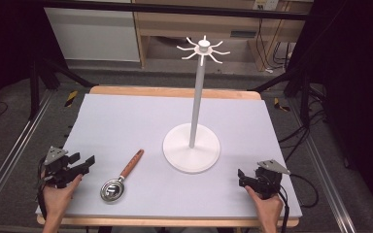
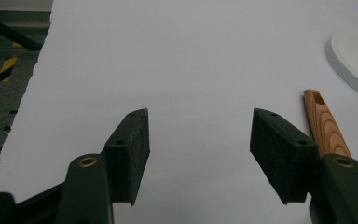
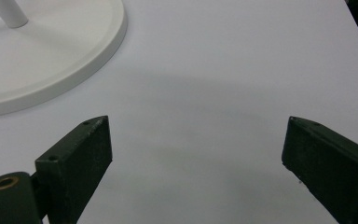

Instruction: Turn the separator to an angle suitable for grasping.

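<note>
Two tongs rest low at the near corners of the desk, one in each hand. Left tongs are spread wide with nothing between the jaws, and the right tongs are likewise released, holding nothing. Near the left tongs lies a metal strainer with a wooden handle, flat on the white surface, its handle angled away toward a white hook stand. In the left gripper view the handle's end sits just beside the right-hand jaw, apart from it. That stand is upright at mid-desk, its round base near the right tongs.
</note>
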A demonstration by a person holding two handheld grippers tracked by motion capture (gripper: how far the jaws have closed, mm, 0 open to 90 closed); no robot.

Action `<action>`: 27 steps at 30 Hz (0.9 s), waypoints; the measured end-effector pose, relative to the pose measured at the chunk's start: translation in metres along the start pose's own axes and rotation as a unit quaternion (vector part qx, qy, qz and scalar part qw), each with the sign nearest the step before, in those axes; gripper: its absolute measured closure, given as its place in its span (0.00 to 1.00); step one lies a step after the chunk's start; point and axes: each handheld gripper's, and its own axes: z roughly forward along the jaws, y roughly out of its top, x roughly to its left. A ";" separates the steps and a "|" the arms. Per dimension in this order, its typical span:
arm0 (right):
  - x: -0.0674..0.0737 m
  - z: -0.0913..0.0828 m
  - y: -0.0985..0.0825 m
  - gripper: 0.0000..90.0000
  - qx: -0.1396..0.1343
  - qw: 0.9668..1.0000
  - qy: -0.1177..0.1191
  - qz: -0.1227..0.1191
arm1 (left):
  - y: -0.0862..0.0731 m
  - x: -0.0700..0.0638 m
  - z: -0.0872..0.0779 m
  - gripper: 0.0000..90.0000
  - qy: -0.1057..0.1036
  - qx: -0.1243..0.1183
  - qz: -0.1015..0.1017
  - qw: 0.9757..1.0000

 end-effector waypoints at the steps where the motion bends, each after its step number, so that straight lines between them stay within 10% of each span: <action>1: 0.000 0.000 0.000 0.09 0.001 1.000 0.001 0.000 | 0.001 -0.001 0.000 0.43 -0.003 -0.001 0.001 1.000; 27: 0.008 -0.005 0.000 0.09 0.004 1.000 0.015 -0.020 | 0.015 -0.047 0.000 0.45 -0.070 0.031 0.052 0.996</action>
